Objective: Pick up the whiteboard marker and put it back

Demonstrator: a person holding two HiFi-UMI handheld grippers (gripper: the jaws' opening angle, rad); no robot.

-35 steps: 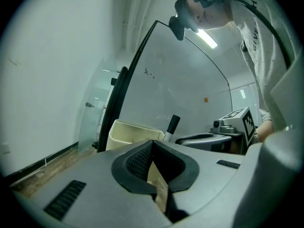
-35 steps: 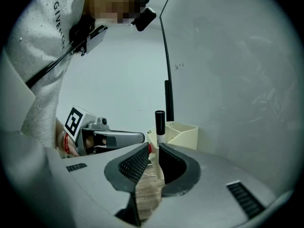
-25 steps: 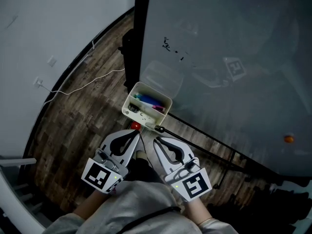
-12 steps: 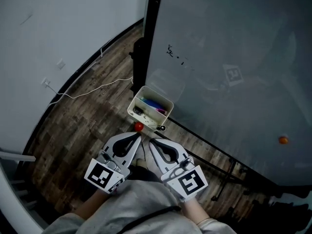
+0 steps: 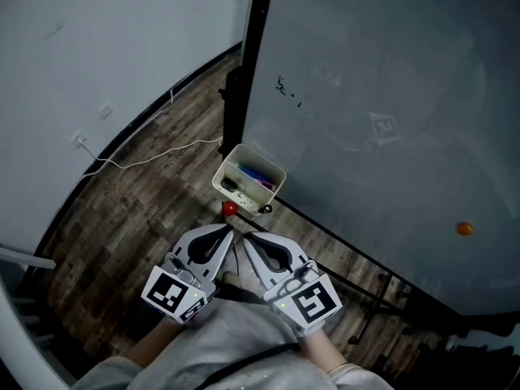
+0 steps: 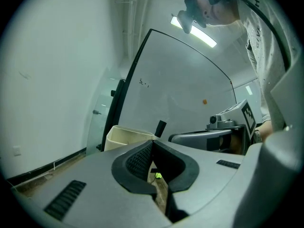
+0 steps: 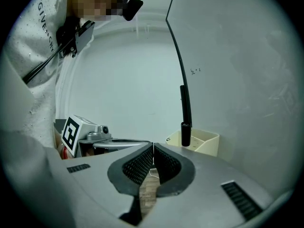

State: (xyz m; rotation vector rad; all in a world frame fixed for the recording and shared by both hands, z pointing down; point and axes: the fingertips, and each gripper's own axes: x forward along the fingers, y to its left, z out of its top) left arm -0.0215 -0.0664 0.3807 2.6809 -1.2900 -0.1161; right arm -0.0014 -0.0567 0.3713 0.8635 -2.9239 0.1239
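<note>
1. Head view: the left tongs [image 5: 231, 231] and right tongs [image 5: 245, 236] sit side by side at lower centre, close to the person's torso. Their tips point up-frame toward the cream box [image 5: 221, 171], which hangs at the lower edge of the whiteboard [image 5: 390, 96]. Coloured markers [image 5: 256, 175] lie inside that box, just above the tongs and apart from them. Neither pair carries anything. Judging by that, the marker is probably already back in its box and little or nothing is left. I cannot rule out that the pick-up has not started.

2. Left gripper view: the left tongs [image 6: 153, 141] are pressed together, their ribbed pads meeting at the tips. Only wooden floor [image 6: 161, 198] shows through the gap below them. The cream box [image 6: 124, 134] stands beyond at centre-left, untouched. A black stub [image 6: 160, 127] pokes up at its far edge; whether that is a marker I cannot tell.

3. Right gripper view: the right tongs [image 7: 153, 146] are likewise squeezed tight with nothing pinched between them. The box [image 7: 204, 141] sits right of centre, clear of the tips.
</note>
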